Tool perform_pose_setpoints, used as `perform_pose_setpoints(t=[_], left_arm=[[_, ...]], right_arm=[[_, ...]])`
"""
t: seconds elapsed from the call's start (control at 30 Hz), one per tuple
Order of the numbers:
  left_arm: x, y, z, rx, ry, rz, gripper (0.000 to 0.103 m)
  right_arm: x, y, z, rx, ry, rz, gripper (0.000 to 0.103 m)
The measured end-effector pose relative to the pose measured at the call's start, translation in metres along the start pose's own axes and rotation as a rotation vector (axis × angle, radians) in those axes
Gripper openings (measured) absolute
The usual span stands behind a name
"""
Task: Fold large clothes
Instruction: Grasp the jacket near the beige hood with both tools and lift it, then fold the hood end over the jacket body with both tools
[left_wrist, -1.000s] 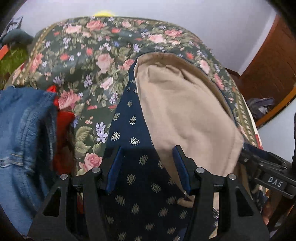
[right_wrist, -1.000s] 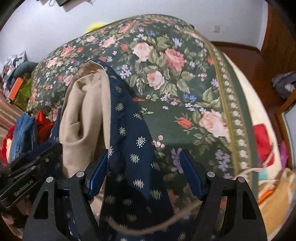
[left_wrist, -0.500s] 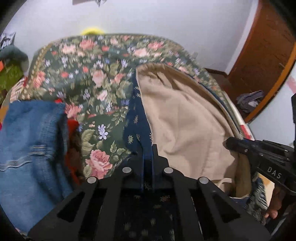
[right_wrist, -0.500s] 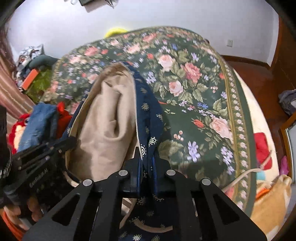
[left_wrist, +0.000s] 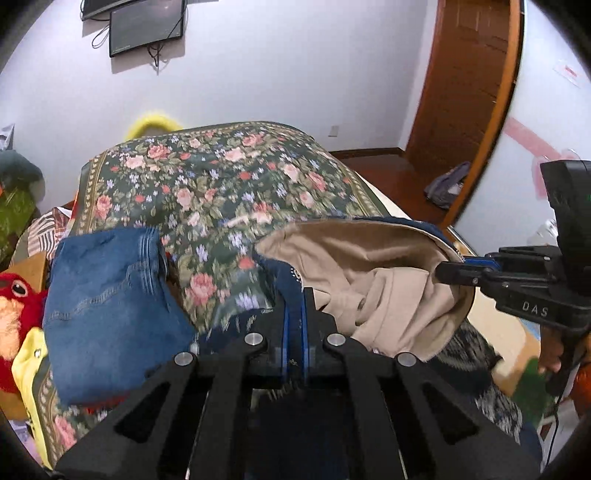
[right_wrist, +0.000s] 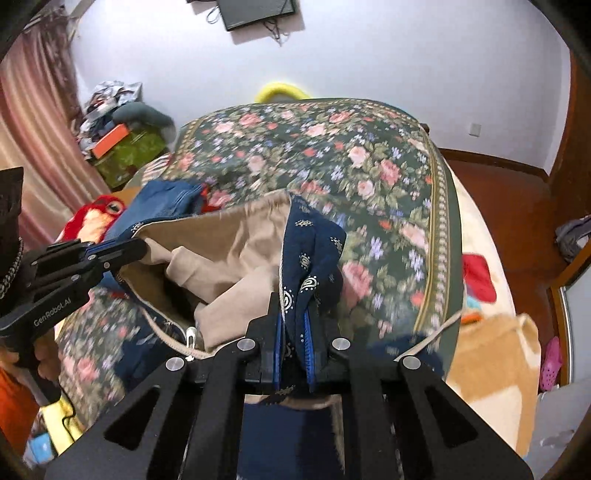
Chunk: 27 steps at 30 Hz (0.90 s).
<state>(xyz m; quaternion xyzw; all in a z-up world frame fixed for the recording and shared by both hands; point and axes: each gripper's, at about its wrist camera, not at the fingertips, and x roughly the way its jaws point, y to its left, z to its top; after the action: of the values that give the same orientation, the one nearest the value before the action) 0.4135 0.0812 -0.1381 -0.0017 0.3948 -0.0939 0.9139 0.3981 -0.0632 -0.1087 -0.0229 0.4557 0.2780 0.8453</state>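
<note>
A navy patterned garment with a beige lining (left_wrist: 373, 266) hangs lifted above the floral bedspread (left_wrist: 221, 184). My left gripper (left_wrist: 294, 299) is shut on its navy edge, the fabric pinched between the blue pads. In the right wrist view the same garment (right_wrist: 236, 243) sags open between both grippers. My right gripper (right_wrist: 293, 306) is shut on the other navy edge (right_wrist: 310, 251). Each gripper shows in the other's view: the right gripper (left_wrist: 454, 275) at the right, the left gripper (right_wrist: 129, 249) at the left. The garment's lower part is hidden behind the gripper bodies.
Folded blue jeans (left_wrist: 107, 295) lie on the bed's left side beside a red plush toy (left_wrist: 14, 295). A wall screen (left_wrist: 147, 26) hangs behind the bed. A wooden door (left_wrist: 469, 92) stands at the right. Clutter (right_wrist: 118, 140) is piled by the curtain. A tan bag (right_wrist: 498, 354) sits at the right.
Both grippers went from open around the garment's edges to shut on them, then rose and pulled back, lifting the garment off the bedspread so it bunches between them.
</note>
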Motion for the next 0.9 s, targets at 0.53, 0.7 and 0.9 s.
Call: perform_pose_setpoints(t=[0.53, 0.7, 0.9], left_arm=[[0.008, 0.012, -0.125, -0.105, 0.168, 0.022, 0.004], [0.027, 0.015, -0.153, -0.114, 0.251, 0.025, 0.006], [0.014, 0.014, -0.144, -0.106, 0.239, 0.008, 0.013]], right_arm=[[0.005, -0.021, -0.097, 0.094, 0.164, -0.044, 0.01], [0.013, -0.02, -0.113, 0.071, 0.193, -0.096, 0.021], [-0.003, -0.02, -0.106, 0.073, 0.177, -0.127, 0.04]])
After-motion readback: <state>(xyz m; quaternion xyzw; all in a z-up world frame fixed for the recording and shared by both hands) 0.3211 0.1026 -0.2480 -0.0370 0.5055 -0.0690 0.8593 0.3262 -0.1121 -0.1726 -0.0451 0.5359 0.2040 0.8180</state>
